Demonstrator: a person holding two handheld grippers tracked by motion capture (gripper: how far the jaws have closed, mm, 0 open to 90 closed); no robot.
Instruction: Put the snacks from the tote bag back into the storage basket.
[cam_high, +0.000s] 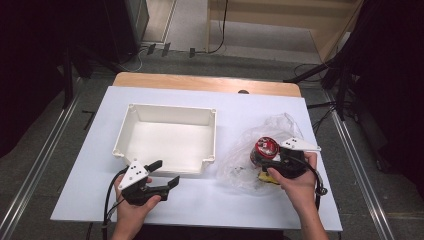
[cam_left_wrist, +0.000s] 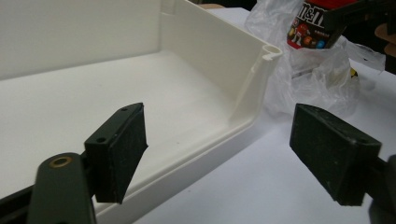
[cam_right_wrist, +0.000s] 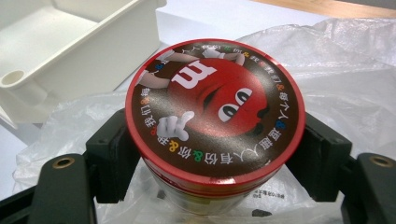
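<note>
A round M&M's can (cam_high: 265, 148) with a red lid stands upright inside a crumpled clear plastic bag (cam_high: 280, 127) at the right of the table. My right gripper (cam_high: 270, 156) is shut on the M&M's can (cam_right_wrist: 215, 116), one black pad (cam_right_wrist: 114, 156) on each side just under the lid. My left gripper (cam_high: 167, 172) hovers open by the front right corner of an empty white bin (cam_high: 172, 116). In the left gripper view the gripper (cam_left_wrist: 229, 154) has nothing between its pads, and the bin's corner (cam_left_wrist: 268, 51) lies beyond the gap.
A white sheet (cam_high: 210, 200) covers the wooden table. Something small and yellow (cam_high: 265, 178) lies in the bag under the can. The bag (cam_right_wrist: 345, 79) spreads around my right gripper, and the bin (cam_right_wrist: 107, 46) sits to its upper left.
</note>
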